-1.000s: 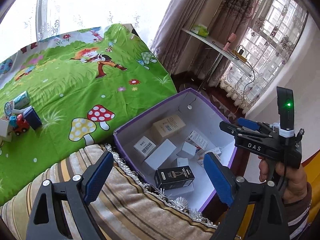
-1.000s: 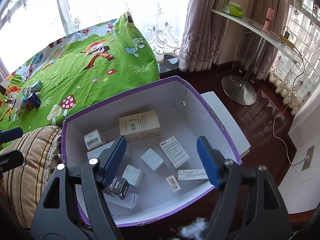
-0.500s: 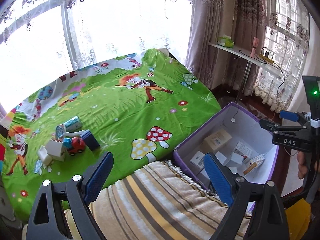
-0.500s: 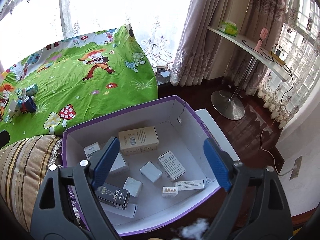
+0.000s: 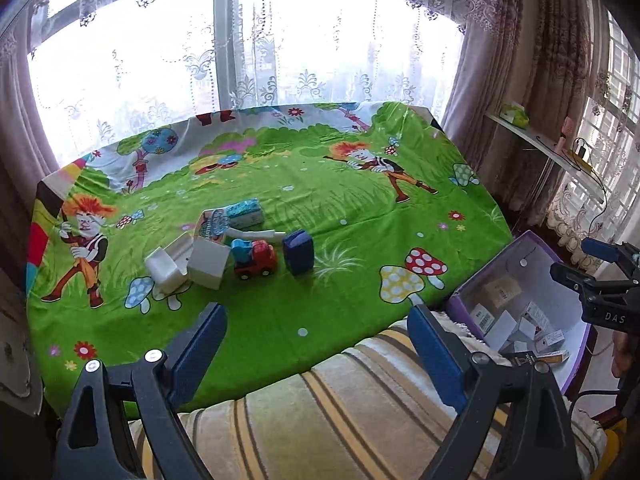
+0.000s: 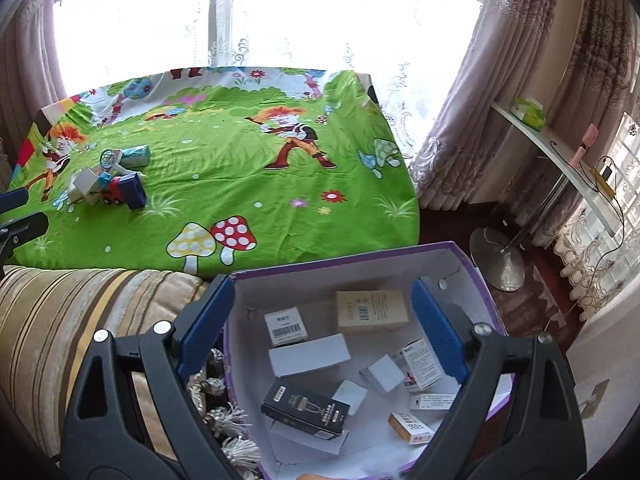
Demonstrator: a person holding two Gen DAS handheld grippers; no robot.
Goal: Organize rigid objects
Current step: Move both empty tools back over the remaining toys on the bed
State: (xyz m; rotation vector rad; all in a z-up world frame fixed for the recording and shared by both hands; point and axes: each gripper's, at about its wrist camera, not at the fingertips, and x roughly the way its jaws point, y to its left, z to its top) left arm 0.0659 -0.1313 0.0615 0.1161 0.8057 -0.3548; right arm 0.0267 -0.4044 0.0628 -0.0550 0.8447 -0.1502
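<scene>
Both tools have swung from the purple box (image 6: pixel 476 276) toward the bed; the right tool (image 6: pixel 320 332) just opened, empty. Left tool (image 5: pixel 316 348) spread, empty. Many cartons are boxed; a toy truck (image 5: pixel 256 258) cluster remains mid-left.

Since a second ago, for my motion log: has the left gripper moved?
Yes. The left gripper swung left, away from the purple box, toward the toy truck.

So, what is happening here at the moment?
A person is sorting small items into a purple box, using a handheld gripper in each hand. Several small cartons already lie in it, among them a black carton. Both the left gripper and the right gripper are open and empty. A toy truck, a blue box and some white boxes remain on the green sheet.
</scene>
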